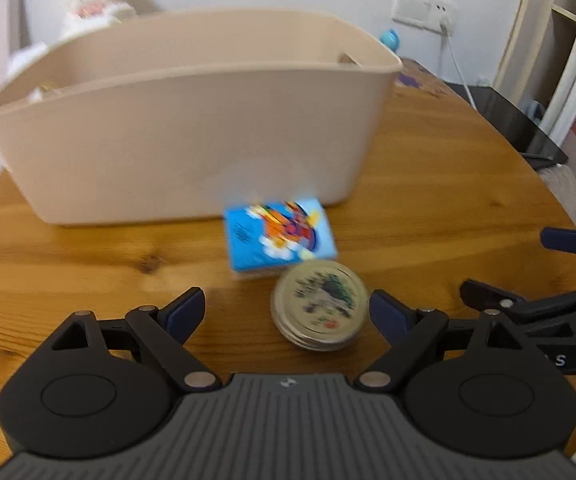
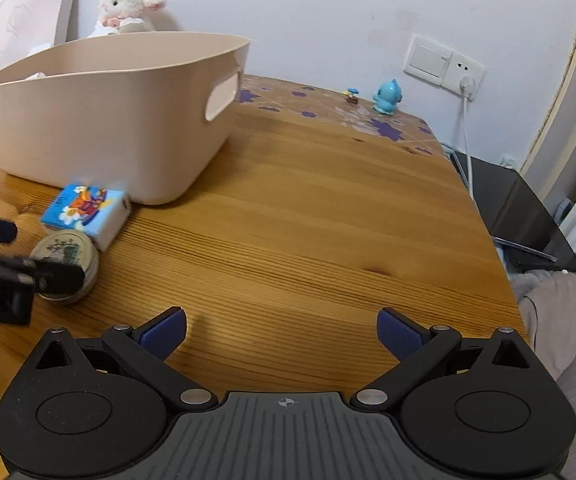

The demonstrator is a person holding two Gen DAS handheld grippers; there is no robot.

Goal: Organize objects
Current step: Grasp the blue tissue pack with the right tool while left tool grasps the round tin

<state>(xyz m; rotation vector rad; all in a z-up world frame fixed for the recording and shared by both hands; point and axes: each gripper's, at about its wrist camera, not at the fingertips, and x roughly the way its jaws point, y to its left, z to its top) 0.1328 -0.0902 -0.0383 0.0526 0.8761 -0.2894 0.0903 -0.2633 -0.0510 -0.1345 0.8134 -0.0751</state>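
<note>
Both grippers hover with jaws apart over the wooden table (image 2: 327,208).

Left wrist view: the left gripper (image 1: 286,310) holds nothing; the round metal tin with a printed lid (image 1: 319,304) lies between its fingers, touching the blue picture card box (image 1: 280,236) beside the beige plastic basket (image 1: 192,132).
Right wrist view: the right gripper (image 2: 282,332) is over bare wood, and the tin (image 2: 68,260) sits well to its left.

My table (image 2: 327,208) is varnished wood with visible grain; the beige bin (image 1: 192,132) looks smooth matt plastic, the round tin (image 1: 319,304) dull metal (lid printed), the small box (image 1: 280,236) glossy card.
</note>
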